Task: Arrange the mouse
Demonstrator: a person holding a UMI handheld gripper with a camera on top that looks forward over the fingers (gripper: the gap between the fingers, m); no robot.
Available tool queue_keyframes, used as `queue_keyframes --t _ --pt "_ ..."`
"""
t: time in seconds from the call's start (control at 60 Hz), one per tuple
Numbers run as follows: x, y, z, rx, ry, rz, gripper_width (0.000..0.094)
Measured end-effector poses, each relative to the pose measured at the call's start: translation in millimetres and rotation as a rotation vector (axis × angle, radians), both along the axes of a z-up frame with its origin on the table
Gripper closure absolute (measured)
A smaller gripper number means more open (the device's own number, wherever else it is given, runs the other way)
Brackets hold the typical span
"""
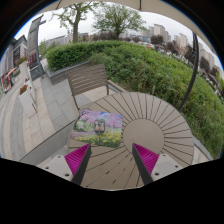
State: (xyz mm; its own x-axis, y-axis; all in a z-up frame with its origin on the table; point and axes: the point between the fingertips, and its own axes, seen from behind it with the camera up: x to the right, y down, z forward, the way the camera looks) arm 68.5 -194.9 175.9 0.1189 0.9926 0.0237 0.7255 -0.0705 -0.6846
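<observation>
Pink pads [78,157] on the fingers frame the near view; the gripper [112,158] is wide open and holds nothing. Just ahead, toward the left finger, a colourful mat [98,127] lies on the round slatted table [150,118]. A bench [87,79] stands beyond. No mouse is visible, so a blind reach risks snagging the mat.

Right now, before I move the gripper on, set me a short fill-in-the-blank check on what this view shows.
1. The colourful mat lies on a round ____ table made of slats.
2. The gripper has its fingers ____, with nothing between them.
3. The pads on the fingers are ____ in colour.
4. Beyond the table stands a wooden ____ beside the hedge.

Missing words: wooden; open; magenta; bench
</observation>
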Motion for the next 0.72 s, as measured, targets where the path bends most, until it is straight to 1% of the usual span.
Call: queue_keyframes --t 0.05,0.083,0.2,0.25,0.4,0.517,0.6,0.717 --pt "28.2 10.3 12.8 0.023 -0.008 -0.021 0.0092" --pt "43.6 13.3 20.3 0.021 -0.014 -0.024 0.0088" --pt "91.2 16.6 30.0 -0.008 -0.029 -0.037 0.0088" --pt "103.3 16.6 29.1 -0.021 -0.032 -0.027 0.0087" --pt "113.4 31.1 27.5 0.018 -0.023 -0.023 0.0088" --pt "118.2 29.8 36.7 0.038 0.002 0.007 0.009" --pt "121.9 24.6 40.2 0.029 0.014 0.008 0.0095" --pt "128.1 21.0 37.1 -0.013 -0.003 0.01 0.0094"
